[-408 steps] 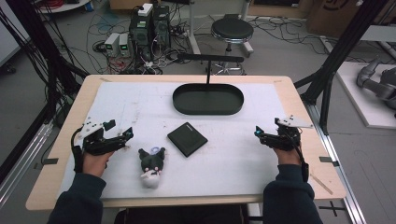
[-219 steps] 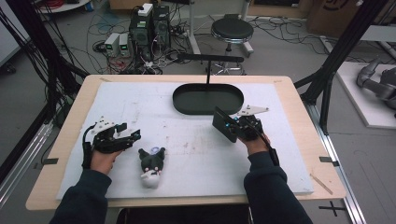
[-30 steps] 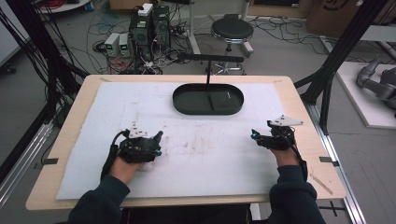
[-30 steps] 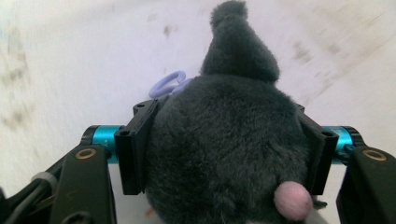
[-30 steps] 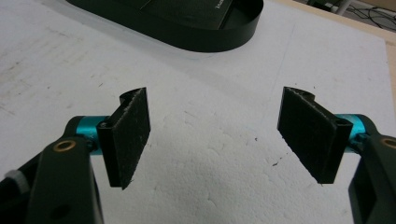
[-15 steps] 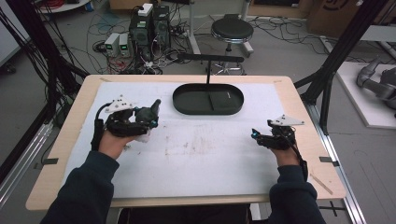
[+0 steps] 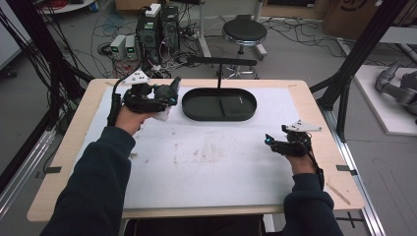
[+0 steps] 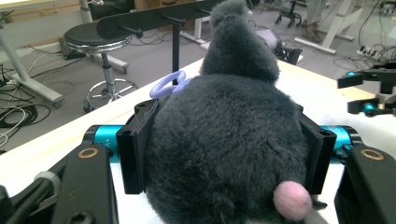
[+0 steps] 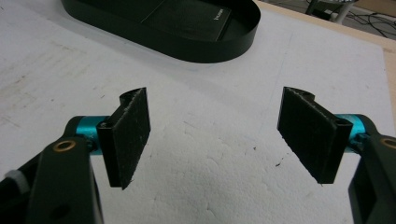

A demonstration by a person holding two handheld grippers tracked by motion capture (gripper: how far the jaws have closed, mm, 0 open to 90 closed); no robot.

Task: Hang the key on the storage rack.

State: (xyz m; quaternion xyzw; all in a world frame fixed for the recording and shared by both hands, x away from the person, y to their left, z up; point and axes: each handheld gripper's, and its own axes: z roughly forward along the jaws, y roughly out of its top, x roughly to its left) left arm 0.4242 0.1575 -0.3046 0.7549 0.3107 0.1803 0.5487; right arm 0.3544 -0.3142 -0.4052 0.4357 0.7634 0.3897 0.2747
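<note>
Left tool (image 7: 169, 93) clenched on grey plush toy (image 8: 229, 140), held above the counter (image 7: 69, 162) just left of the black tray (image 7: 196, 110); right tool (image 9: 217, 135) released, nothing between its jaws, over white sheet (image 7: 216, 167)

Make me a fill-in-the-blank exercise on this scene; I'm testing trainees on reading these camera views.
1. The left claw grips a grey plush toy mouse with a pink ____.
2. The right claw hovers with its jaws ____ over the white foam sheet.
3. A flat black notebook lies inside the black oval ____.
4. The person's ____ hand holds the toy above the table.

Missing words: tail; open; tray; left
</note>
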